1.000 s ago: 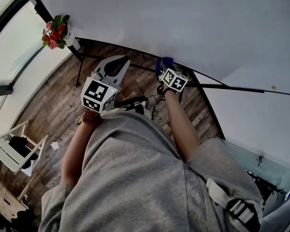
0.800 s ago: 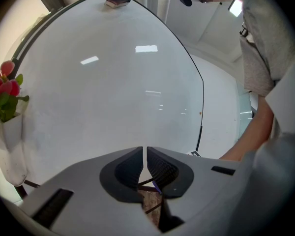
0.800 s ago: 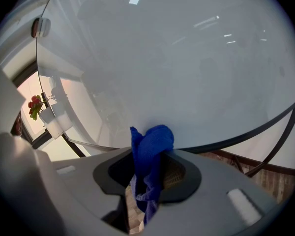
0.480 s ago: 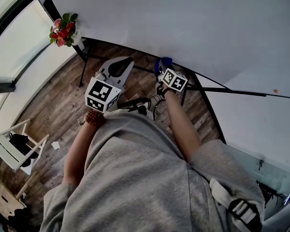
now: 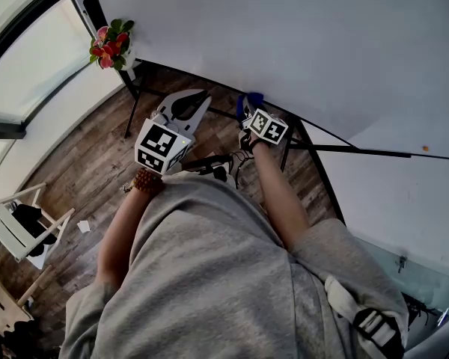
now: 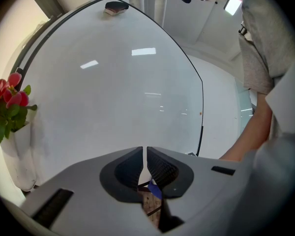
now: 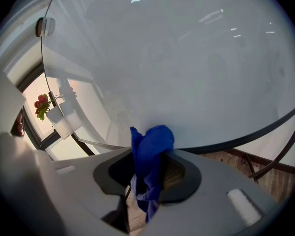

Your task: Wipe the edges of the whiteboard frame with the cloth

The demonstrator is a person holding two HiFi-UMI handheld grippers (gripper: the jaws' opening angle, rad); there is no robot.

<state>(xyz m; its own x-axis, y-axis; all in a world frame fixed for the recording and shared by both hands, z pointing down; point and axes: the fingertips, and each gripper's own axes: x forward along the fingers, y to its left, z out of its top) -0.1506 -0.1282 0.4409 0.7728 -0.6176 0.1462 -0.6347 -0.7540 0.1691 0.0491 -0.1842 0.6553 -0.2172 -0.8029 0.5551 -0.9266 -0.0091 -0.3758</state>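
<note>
A large whiteboard (image 5: 299, 36) with a thin dark frame (image 5: 325, 132) stands before me. My right gripper (image 5: 247, 109) is shut on a blue cloth (image 5: 253, 97), and the cloth (image 7: 150, 149) presses against the board's lower frame edge (image 7: 265, 132). In the right gripper view the cloth bunches between the jaws and hangs below them. My left gripper (image 5: 185, 105) is held left of the right one, near the lower frame, with its jaws almost touching and nothing between them; it (image 6: 145, 166) points at the white board surface (image 6: 128, 92).
A white pot of red flowers (image 5: 112, 45) hangs at the board's left corner. An eraser (image 6: 116, 7) sits on the board's top edge. Dark stand legs (image 5: 131, 99) rise from the wooden floor (image 5: 82, 163). A white chair (image 5: 19, 226) stands at left.
The head view has shifted a little, so the flowers and board corner sit further right. Both grippers stay near the lower frame, the right one still holding the cloth.
</note>
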